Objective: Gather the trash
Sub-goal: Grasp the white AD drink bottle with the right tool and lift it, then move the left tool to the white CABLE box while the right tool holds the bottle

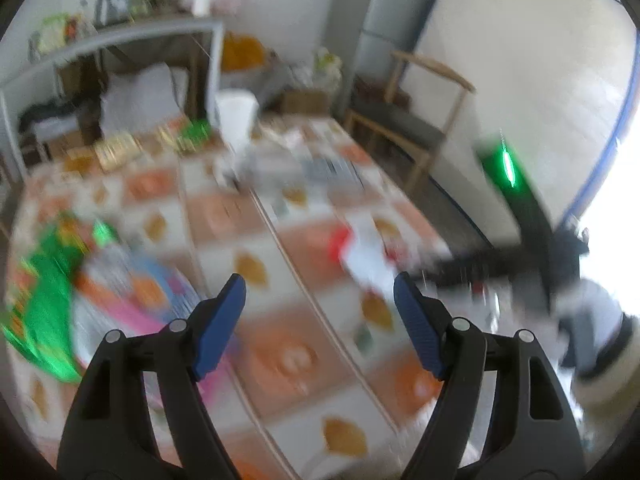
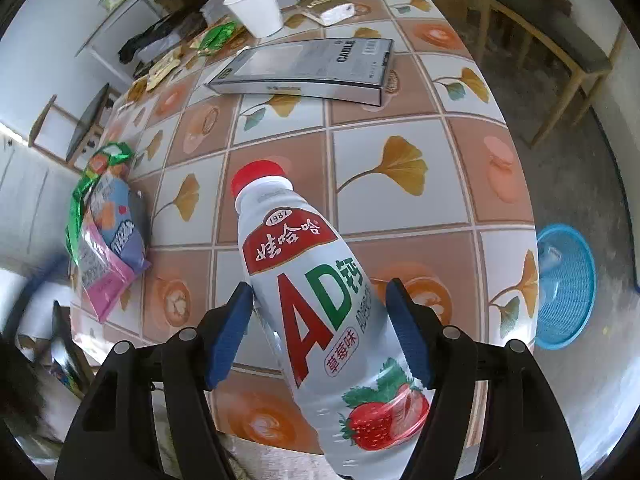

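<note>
The bottle (image 2: 320, 300) is glossy white plastic with a smooth printed wrap. The tabletop (image 2: 400, 128) wears shiny tile-patterned oilcloth. Snack bags (image 2: 108, 248) look crinkled foil; the basket (image 2: 568, 284) is blue plastic mesh.

Daylight fills both views. The left wrist view is smeared by motion blur across the table (image 1: 280, 248), and a window (image 1: 616, 208) at the right edge is blown out white. The right wrist view is sharp; the bottle (image 2: 320, 300) label reads clearly. Fisheye curvature bends the edges, with dark corners
</note>
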